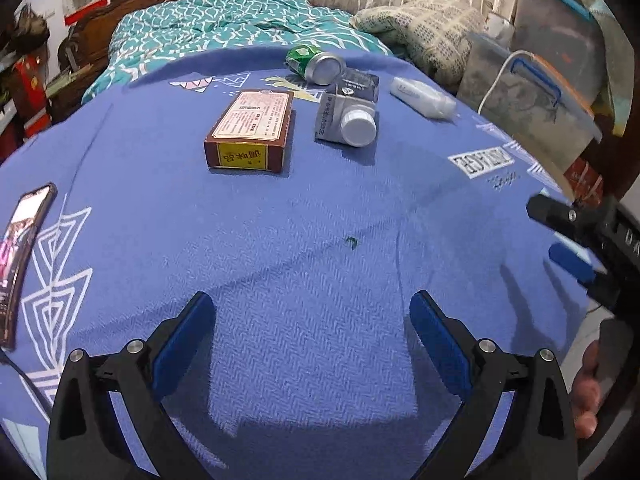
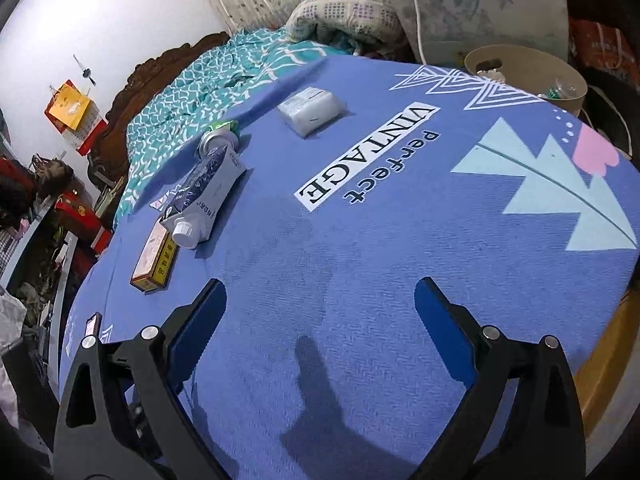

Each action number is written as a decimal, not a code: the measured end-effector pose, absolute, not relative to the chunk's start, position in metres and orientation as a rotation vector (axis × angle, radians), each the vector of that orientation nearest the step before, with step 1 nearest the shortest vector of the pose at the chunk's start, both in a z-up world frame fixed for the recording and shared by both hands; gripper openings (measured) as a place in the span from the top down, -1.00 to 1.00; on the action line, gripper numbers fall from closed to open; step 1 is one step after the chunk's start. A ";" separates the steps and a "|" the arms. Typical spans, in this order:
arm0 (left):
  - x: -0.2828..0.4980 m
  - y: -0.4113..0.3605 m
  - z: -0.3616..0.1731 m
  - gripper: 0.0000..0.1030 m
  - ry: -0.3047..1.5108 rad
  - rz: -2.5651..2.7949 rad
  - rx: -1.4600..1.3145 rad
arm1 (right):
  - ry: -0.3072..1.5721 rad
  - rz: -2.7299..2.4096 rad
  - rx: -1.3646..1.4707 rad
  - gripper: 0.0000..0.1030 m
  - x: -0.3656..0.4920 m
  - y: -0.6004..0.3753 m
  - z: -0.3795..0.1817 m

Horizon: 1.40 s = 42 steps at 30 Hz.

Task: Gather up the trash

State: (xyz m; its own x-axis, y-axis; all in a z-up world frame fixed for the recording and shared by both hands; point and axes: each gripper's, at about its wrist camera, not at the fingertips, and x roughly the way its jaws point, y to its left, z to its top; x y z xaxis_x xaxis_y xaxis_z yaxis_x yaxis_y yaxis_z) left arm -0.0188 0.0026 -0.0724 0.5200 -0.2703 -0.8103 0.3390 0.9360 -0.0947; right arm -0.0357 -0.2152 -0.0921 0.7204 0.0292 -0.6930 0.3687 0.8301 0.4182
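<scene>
Ahead of the wide-open left gripper (image 1: 312, 344), one brown box (image 1: 250, 130) lies lengthwise away; right of the box, one carton (image 1: 347, 114) points its cap back. Right view: right gripper (image 2: 320, 320) gapes empty; carton (image 2: 208, 200) beyond the box (image 2: 154, 266), one can (image 2: 219, 139) farther

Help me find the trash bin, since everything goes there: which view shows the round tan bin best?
The right wrist view: the round tan bin sits past the blue blanket's far edge, its open mouth showing trash inside. In the left wrist view I cannot make it out.
</scene>
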 end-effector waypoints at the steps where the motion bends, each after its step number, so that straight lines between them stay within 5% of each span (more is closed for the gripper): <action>1: -0.020 0.002 -0.073 -0.83 0.956 -0.361 0.087 | 0.749 -0.193 0.573 -0.83 -0.034 -0.215 -0.092; 42: 0.011 -0.011 -0.072 -0.83 0.990 -0.188 0.065 | 0.771 -0.013 0.468 -0.93 0.013 -0.239 -0.103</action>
